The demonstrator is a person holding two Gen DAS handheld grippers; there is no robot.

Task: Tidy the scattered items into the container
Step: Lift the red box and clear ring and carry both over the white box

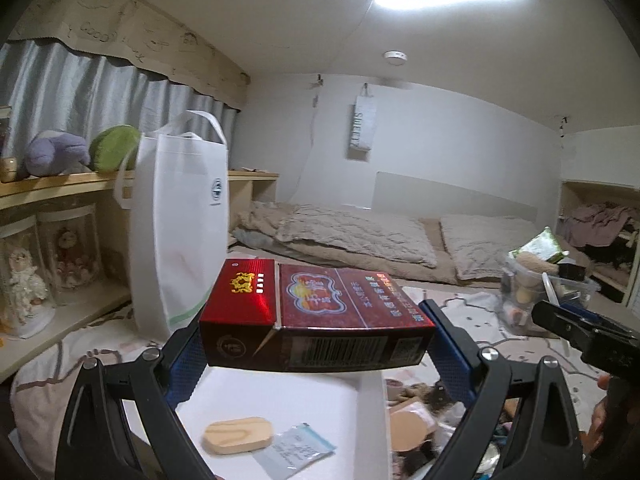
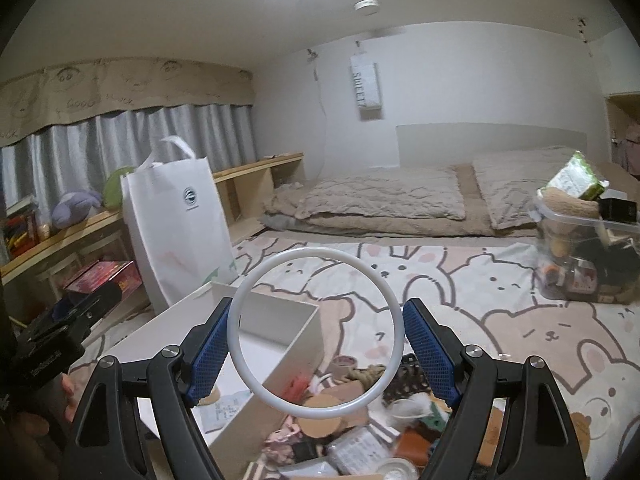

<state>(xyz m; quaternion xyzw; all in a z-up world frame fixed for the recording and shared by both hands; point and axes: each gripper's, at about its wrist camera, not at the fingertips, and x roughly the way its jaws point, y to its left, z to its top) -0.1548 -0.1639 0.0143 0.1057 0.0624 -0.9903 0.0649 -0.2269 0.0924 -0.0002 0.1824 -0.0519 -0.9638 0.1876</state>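
Left wrist view first — the left tongs (image 1: 316, 340) are pinching a red carton (image 1: 316, 316) end to end, blue pads pressed on its two short ends, and it hangs level above the white box (image 1: 372, 420). Down inside that box lie a small wooden block (image 1: 239, 435) and a pale sachet (image 1: 294, 450). The carton looks light and stiff, though thin card could buckle if squeezed hard; the ends seem the firmest place to hold.

Over on the right wrist view, the right tongs (image 2: 316, 340) stand wide with a white ring (image 2: 316, 334) between them — the left pad touches its rim, but whether the right pad does I cannot tell. It looks thin, rigid, smooth and probably slippery, so a hold across its widest line seems best. Below it a heap of clutter (image 2: 360, 432) lies on the cartoon bedsheet (image 2: 500, 300), just beside the box. Further out stand a white tote bag (image 2: 180, 232) and a full clear tub (image 2: 584, 252).
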